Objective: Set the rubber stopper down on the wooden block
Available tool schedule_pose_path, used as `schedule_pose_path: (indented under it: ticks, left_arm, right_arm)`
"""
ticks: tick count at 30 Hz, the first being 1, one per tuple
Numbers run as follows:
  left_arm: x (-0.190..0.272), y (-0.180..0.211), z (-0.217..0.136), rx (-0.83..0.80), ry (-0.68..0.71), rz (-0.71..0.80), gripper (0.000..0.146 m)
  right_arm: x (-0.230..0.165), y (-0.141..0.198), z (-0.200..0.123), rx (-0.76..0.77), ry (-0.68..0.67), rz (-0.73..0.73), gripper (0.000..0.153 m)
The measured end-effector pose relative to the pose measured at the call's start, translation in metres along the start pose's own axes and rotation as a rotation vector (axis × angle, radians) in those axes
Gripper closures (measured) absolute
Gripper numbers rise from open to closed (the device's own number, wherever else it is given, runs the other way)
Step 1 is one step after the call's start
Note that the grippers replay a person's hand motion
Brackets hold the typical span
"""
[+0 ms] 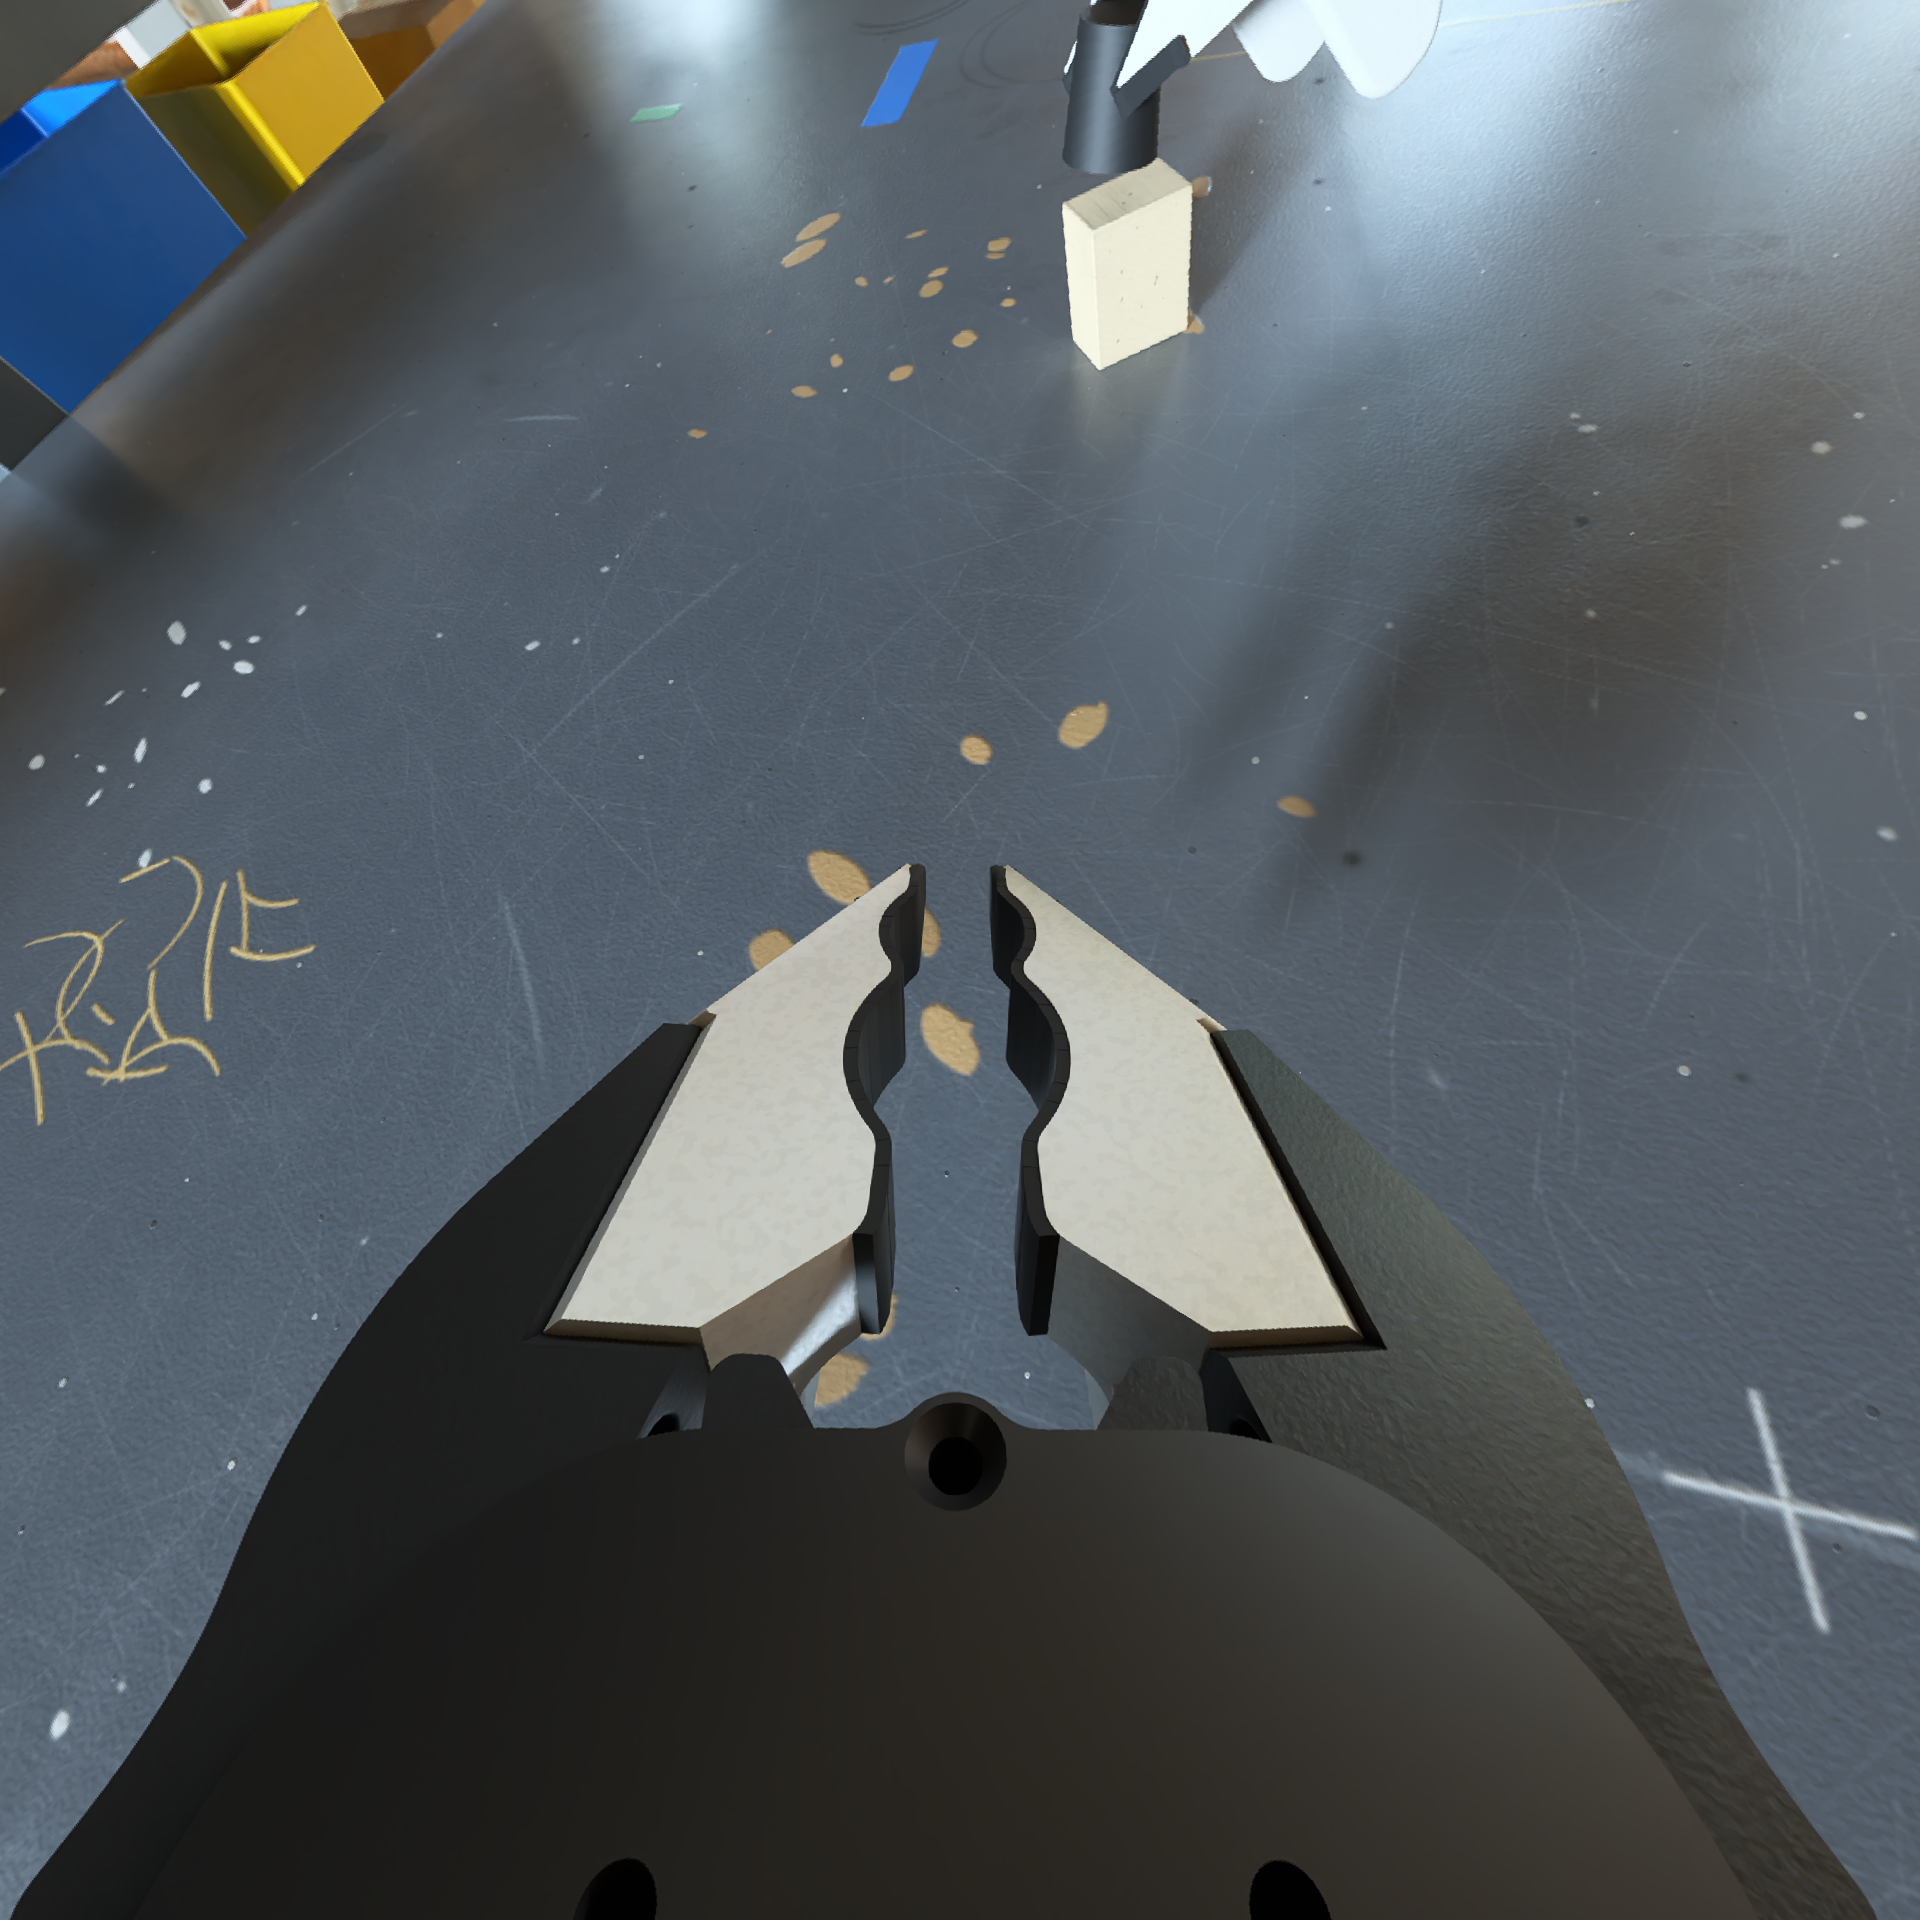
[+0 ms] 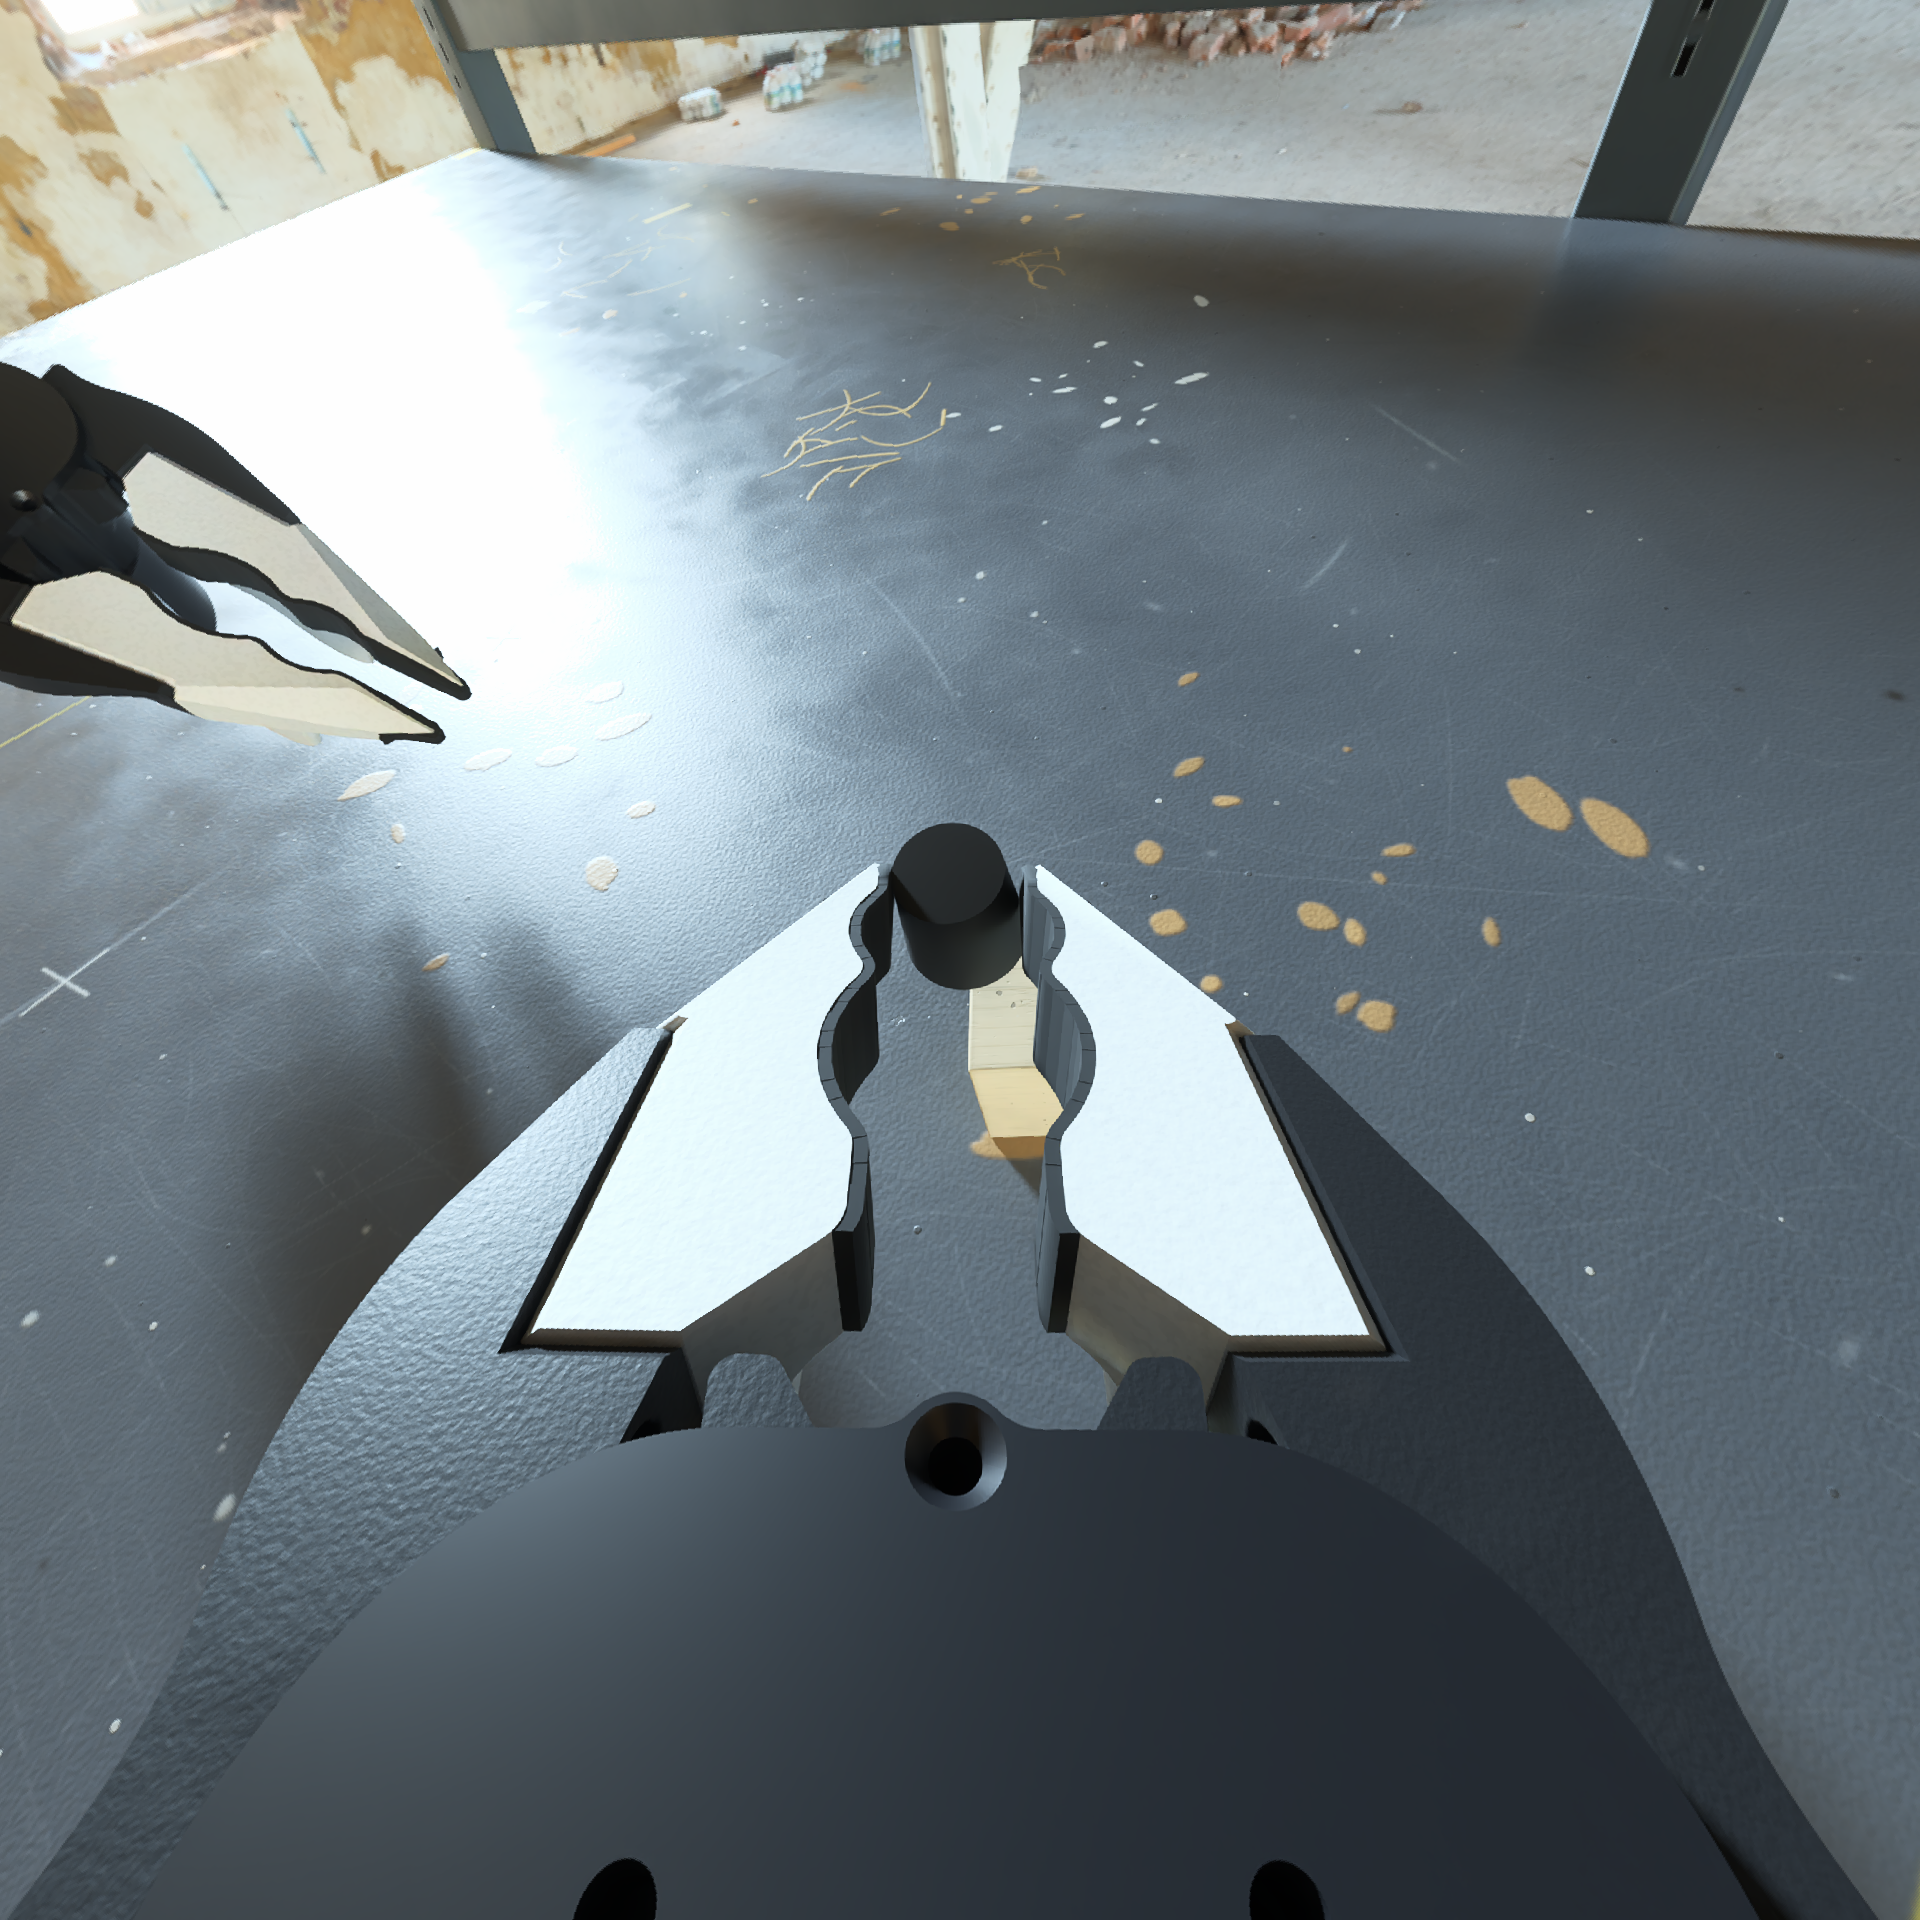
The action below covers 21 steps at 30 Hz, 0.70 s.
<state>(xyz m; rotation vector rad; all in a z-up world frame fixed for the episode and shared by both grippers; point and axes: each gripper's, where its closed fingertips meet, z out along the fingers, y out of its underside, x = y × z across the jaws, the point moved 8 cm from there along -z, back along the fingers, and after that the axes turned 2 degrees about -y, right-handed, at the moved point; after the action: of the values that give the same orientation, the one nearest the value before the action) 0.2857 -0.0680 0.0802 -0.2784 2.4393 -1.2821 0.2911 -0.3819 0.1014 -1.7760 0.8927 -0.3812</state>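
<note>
Right gripper [image 2: 957,875]: clamps the black rubber stopper [image 2: 954,902] between its fingertips, the stopper upright and lifted clear of the table.
Rubber stopper: hangs directly above the wooden block [image 1: 1128,260]; from the left wrist view a sliver of space seems to separate the two, though contact cannot be ruled out.
Wooden block: pale, standing on end on the dark grey table [image 1: 1351,644], amid tan paint spots.
Left gripper [image 1: 957,871]: holds nothing, its jaws a narrow slot apart, hovering over the table well apart from the block.
Background: blue bin [image 1: 94,260] and yellow bin [image 1: 260,99] at the table's far left edge.
</note>
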Motion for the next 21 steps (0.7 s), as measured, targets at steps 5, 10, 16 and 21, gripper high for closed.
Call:
schedule_pose_path:
  ticks: [5, 10, 16, 21]
  left_arm:
    - [0.0003, -0.0001, -0.0001, 0.001, -0.001, 0.003, 0.134]
    - [0.0007, -0.0002, -0.0001, 0.001, -0.002, 0.008, 0.134]
    - [0.0005, -0.0001, 0.0000, 0.000, -0.001, 0.005, 0.134]
    - [0.0010, 0.0000, 0.0003, -0.002, 0.000, 0.009, 0.134]
  right_arm:
    - [0.0005, -0.0001, -0.0005, 0.003, 0.003, 0.000, 0.129]
    - [0.0004, 0.0004, 0.0002, 0.000, 0.003, 0.000, 0.129]
    - [0.0003, 0.0009, 0.0009, -0.005, 0.004, -0.003, 0.129]
    - [0.0004, 0.0012, 0.0013, -0.007, 0.005, -0.004, 0.129]
